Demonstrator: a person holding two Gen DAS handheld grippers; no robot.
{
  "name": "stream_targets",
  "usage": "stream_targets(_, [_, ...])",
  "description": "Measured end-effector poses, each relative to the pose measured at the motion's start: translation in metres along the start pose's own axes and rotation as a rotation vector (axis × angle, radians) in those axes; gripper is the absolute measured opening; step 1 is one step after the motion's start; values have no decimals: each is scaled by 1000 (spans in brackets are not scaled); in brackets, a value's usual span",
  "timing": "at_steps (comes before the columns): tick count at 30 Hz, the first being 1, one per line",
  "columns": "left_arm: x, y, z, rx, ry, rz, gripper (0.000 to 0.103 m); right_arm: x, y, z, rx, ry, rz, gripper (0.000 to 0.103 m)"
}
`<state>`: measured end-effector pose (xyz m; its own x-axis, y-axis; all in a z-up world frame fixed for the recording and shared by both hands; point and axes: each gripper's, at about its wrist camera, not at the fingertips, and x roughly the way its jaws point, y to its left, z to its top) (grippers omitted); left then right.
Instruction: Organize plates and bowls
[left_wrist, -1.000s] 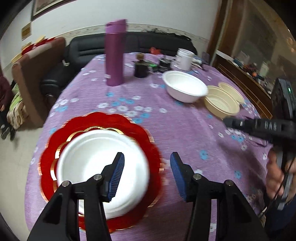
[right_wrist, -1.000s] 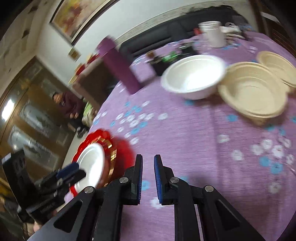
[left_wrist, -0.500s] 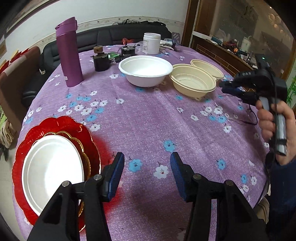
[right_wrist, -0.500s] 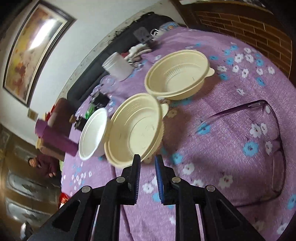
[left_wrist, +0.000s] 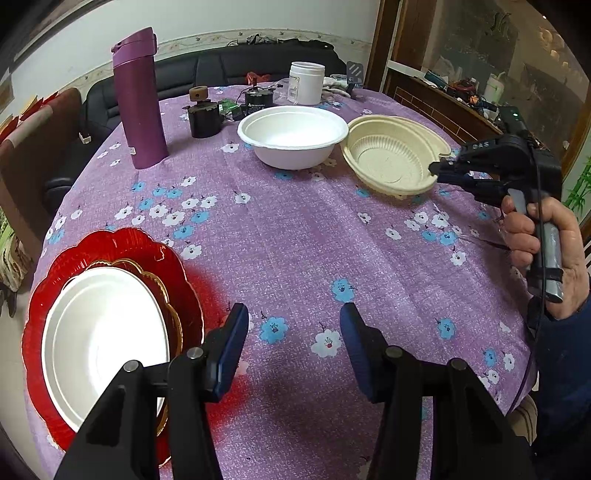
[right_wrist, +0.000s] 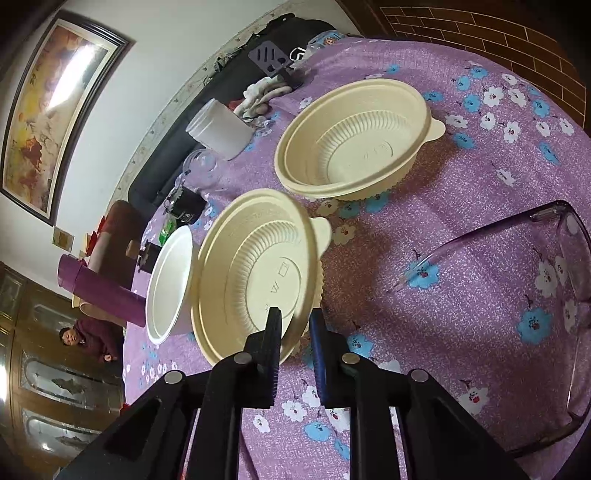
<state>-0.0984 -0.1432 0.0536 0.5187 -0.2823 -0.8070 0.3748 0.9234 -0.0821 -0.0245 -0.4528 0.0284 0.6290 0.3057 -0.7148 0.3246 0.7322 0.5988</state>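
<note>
The right gripper (right_wrist: 293, 328), low centre of its frame, clamps the near rim of the cream ribbed plastic bowl (right_wrist: 255, 273), tilting it up. Thin and light, it likely flexes; gripping the stiffer rim suits it. The left gripper (left_wrist: 290, 332) hangs parted over the purple floral tablecloth (left_wrist: 295, 240).

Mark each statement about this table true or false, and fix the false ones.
1. The right tool grips the rim of a cream bowl. True.
2. The left tool holds the white plate. False: it is open and empty, over the tablecloth.
3. The white plate sits stacked over the red plate. True.
4. The purple flask lies on its side. False: it stands upright.
</note>
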Motion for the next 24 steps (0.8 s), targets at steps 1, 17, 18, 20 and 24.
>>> stream_targets(1, [0,0,0,0,0,0,51,-5,0,-3,-2,-1,6,11])
stream_targets(17, [-3,-2,6,-10,-9,-22,52,-54,15,-80,-205,209,141,9])
stream_targets(18, [-3,-3,7,-9,-7,-26,52,-55,18,-83,-228,212,136,9])
stream_targets(20, [-3,-7,10,-3,-7,-30,52,-54,22,-90,-274,209,119,10])
stream_targets(24, [-2,-18,21,13,-11,-37,53,-58,25,-92,-312,154,77,13])
